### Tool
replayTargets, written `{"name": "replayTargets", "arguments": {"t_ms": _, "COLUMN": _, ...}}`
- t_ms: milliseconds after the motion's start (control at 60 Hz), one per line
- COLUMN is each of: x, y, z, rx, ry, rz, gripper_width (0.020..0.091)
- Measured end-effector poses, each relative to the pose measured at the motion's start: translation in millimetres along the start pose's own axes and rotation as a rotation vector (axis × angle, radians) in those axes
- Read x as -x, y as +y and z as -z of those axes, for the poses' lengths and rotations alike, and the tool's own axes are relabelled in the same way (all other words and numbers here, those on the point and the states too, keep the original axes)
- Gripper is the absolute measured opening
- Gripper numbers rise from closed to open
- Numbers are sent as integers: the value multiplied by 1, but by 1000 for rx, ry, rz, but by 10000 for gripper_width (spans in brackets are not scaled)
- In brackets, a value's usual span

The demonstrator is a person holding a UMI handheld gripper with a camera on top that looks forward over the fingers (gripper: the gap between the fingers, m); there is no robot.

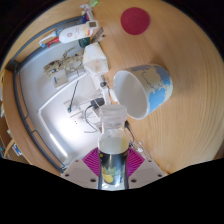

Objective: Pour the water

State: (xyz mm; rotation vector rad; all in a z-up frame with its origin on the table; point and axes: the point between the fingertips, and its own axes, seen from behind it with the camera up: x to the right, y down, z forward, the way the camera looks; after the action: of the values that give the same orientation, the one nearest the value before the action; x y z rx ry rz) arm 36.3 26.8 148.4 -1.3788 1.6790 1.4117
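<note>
A clear plastic bottle [113,140] with a printed label sits between my two fingers, both magenta pads pressed against its sides. My gripper [111,163] is shut on it. The bottle's neck points forward toward a white paper cup [140,89] with a blue band, which appears tilted with its mouth facing the bottle. The cup stands on the round wooden table [180,110], just beyond the bottle's top. The bottle's lower part is hidden below the fingers.
A round pink coaster [135,19] lies far across the table. A white sheet or board [55,95] with cables and small items covers the table's left part, along with a white box [93,62] and a white device [72,34].
</note>
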Motion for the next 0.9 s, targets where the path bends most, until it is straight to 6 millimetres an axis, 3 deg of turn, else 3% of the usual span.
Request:
{"name": "replayTargets", "arguments": {"t_ms": 217, "x": -3, "y": -3, "z": 0, "rx": 38, "ry": 27, "rz": -176, "gripper_width": 293}}
{"name": "replayTargets", "arguments": {"t_ms": 417, "x": -9, "y": -6, "z": 5, "rx": 42, "ry": 63, "rz": -96, "gripper_width": 294}}
{"name": "replayTargets", "arguments": {"t_ms": 550, "x": 8, "y": -10, "z": 19, "rx": 7, "ry": 85, "rz": 278, "gripper_width": 293}}
{"name": "replayTargets", "arguments": {"t_ms": 700, "x": 42, "y": -34, "z": 44, "rx": -63, "ry": 148, "rz": 870, "gripper_width": 293}}
{"name": "replayTargets", "arguments": {"t_ms": 833, "x": 83, "y": -83, "z": 68, "rx": -212, "ry": 170, "rz": 1320, "gripper_width": 291}}
{"name": "replayTargets", "arguments": {"t_ms": 900, "x": 93, "y": -119, "z": 82, "rx": -314, "ry": 228, "rz": 1484, "gripper_width": 306}}
